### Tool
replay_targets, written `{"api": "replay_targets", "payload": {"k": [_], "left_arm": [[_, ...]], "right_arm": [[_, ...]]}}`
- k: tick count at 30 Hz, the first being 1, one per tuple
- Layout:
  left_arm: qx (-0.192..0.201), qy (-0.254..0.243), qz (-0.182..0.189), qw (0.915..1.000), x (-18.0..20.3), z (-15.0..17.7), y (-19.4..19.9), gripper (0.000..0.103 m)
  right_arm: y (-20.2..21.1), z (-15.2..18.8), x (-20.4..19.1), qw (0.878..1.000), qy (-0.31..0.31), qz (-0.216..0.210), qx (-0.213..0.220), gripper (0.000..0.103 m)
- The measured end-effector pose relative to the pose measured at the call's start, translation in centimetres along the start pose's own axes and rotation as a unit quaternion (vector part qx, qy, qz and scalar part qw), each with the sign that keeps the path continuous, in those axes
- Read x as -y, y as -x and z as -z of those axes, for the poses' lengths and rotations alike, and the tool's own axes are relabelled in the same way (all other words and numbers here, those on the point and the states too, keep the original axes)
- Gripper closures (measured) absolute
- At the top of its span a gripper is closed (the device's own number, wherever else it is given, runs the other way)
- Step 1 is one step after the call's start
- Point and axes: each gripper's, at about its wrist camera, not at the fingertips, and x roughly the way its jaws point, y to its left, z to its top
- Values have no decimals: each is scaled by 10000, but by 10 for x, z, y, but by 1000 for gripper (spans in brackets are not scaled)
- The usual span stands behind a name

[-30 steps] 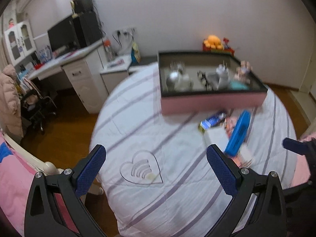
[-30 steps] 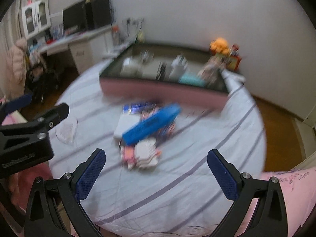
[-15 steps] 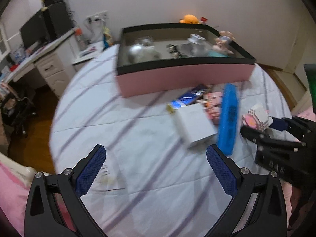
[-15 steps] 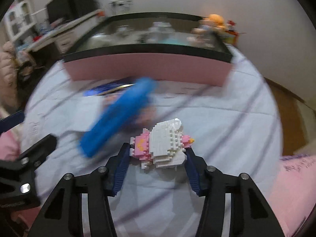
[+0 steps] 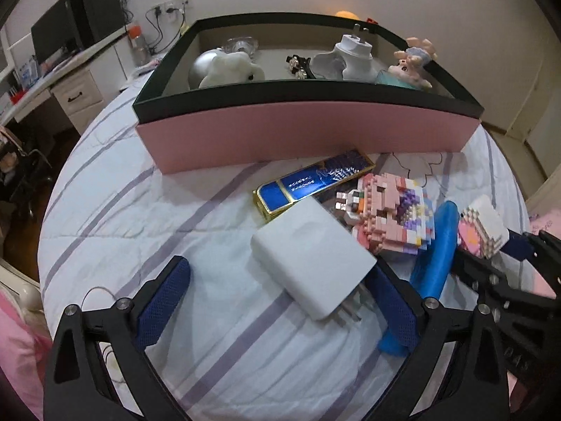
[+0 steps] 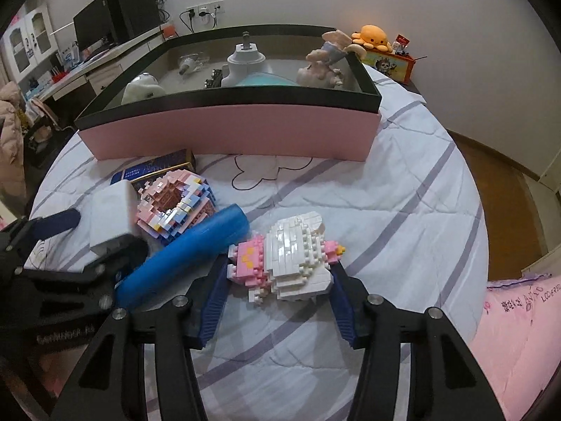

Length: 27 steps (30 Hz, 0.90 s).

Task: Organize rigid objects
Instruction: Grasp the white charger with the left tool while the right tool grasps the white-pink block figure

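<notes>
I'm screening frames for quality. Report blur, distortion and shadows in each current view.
Left wrist view: sharp, strong fisheye bending the pink box, dark corner vignette, soft shadow under the white charger. Right wrist view: also sharp, same curvature, shadow beneath the white brick figure between the right tongs.

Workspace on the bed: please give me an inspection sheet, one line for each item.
Surface: striped white bedspread, wrinkled.
Job's things: white charger, blue-gold box, pink brick figure, blue case, white-pink brick figure lie in front of the pink storage box, which already holds several items.
Clutter: desk with monitor; orange plush.
Grippers: left claw closing, pads either side of the charger, not pressing it; right claw shut on the white-pink brick figure.
Cables: wires at wall socket; thin thread beside left claw.
Surroundings: wooden floor, white wall.
</notes>
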Motion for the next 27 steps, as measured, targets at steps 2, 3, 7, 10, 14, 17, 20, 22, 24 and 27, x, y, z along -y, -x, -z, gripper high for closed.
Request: {"api": "replay_targets", "payload": {"k": [2,3,7,10,14,17,20,22,24,27], "left_arm": [[83,-71,12,9999,2,-1,2,22],[142,-119,28,9998,4,0,6,44],[87,-88,221,9997,-4,2,14,55],[65,-26,290,9996,-8,4,17,57],[62,-54,223,9997,-7,4,20,58],[82,-67,216,9997,-7,7,24,59],[99,-38,225,9997,-10,6,27,59],[51,150,12,9999,-15,2,19,52],[-23,232,-76,9997,-16,-1,11,47],[32,170,-217,9996,-14,-6,4,42]], "right_arm": [[0,0,-2,10000,39,-3,26,48],[0,1,-1,10000,31,-31,30,48],[1,-1,6,9999,-80,-111,43,48],[4,-2,10,9998,-154,-134,77,48],[11,-2,16,9994,-271,-109,157,48],[19,-3,20,9992,-303,-79,237,48],[22,-3,20,9994,-236,45,255,48],[18,-3,20,9994,-250,145,207,48],[11,-2,22,9995,-305,72,105,48],[3,1,24,9996,-275,81,5,48]]}}
